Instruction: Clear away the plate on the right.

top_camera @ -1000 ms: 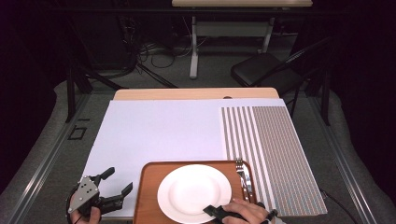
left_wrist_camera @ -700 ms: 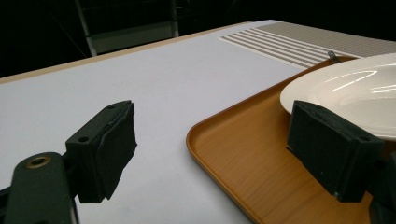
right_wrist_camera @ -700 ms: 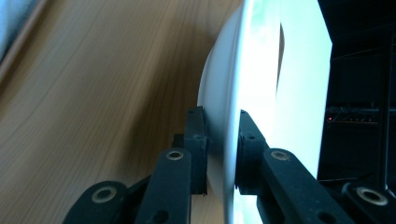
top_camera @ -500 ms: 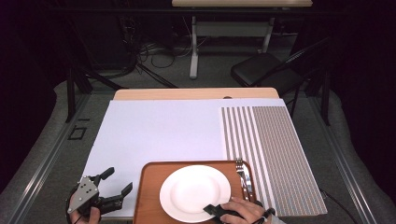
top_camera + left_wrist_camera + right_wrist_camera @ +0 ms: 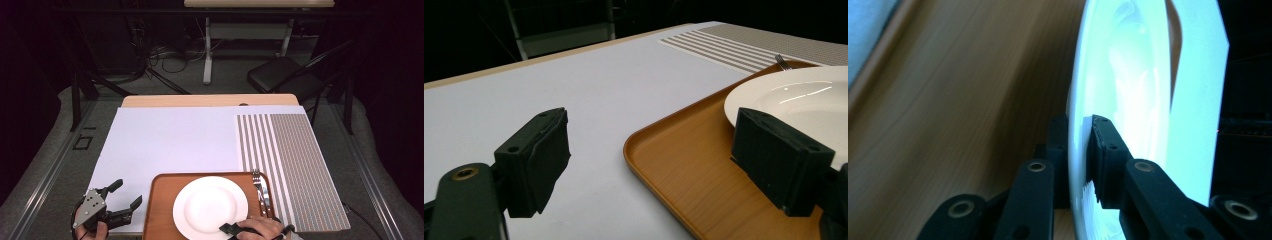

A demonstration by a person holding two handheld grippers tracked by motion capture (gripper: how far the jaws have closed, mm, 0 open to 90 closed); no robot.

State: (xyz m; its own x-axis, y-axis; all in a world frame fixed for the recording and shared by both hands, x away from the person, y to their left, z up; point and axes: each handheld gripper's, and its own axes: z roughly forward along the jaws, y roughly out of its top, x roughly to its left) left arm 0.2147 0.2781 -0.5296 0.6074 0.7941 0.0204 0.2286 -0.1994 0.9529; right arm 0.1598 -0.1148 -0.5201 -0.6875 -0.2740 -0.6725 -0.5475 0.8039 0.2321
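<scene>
On the bench [image 5: 165,145] at 6 o'clock sits one wooden tray [image 5: 162,200], and its one white plate [image 5: 210,207] has slid slightly toward 3 o'clock, so looks like a lift's starting. Right tool [image 5: 1079,135] pinches its rim; left tool [image 5: 120,196] spread, idle. One fork [image 5: 261,187].

We are looking at a dark room. A table [image 5: 210,100] with a wood edge is standing on a grey floor [image 5: 55,165]. A white sheet [image 5: 170,145] is covering most of it, and a striped mat [image 5: 295,165] is lying at the right. Behind the table, a black chair [image 5: 280,77] is sitting near a white desk [image 5: 250,20]. Black cables [image 5: 160,55] are lying under that desk. Metal rails [image 5: 45,175] are running along both sides.
</scene>
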